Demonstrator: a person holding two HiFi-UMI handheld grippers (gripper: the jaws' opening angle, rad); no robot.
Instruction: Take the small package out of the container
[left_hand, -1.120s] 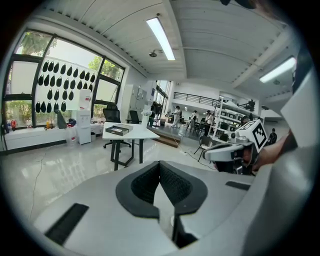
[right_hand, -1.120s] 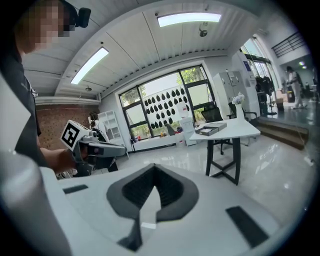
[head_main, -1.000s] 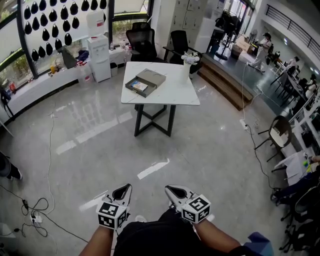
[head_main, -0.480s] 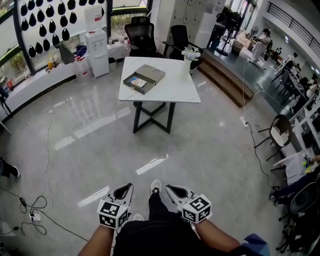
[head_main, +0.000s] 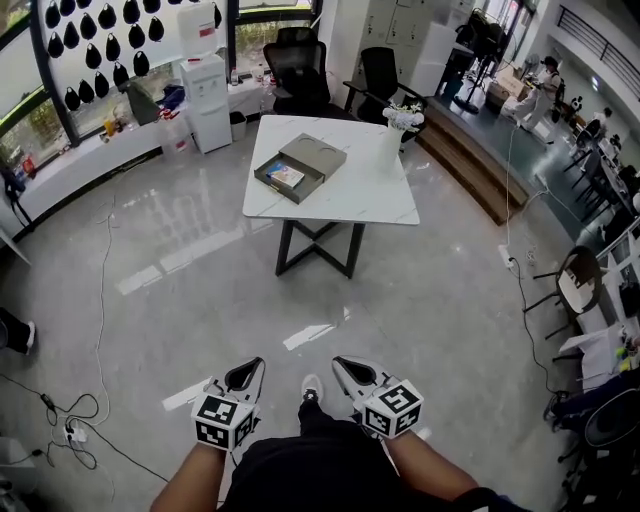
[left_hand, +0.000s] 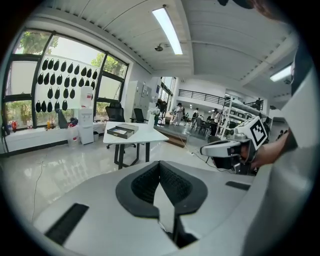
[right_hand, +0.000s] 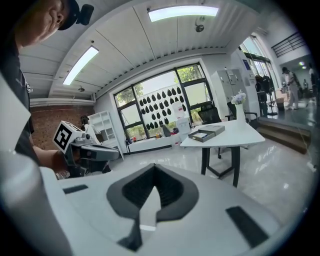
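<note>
Pointing ahead, left gripper (head_main: 246, 374) and right gripper (head_main: 352, 373) hover closed, parallel.

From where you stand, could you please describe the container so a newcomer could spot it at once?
On the open floor stands a white table. Toward its left side lies the container, a flat grey box. Unlike the tall white vase at the far corner, it is low and open.
</note>
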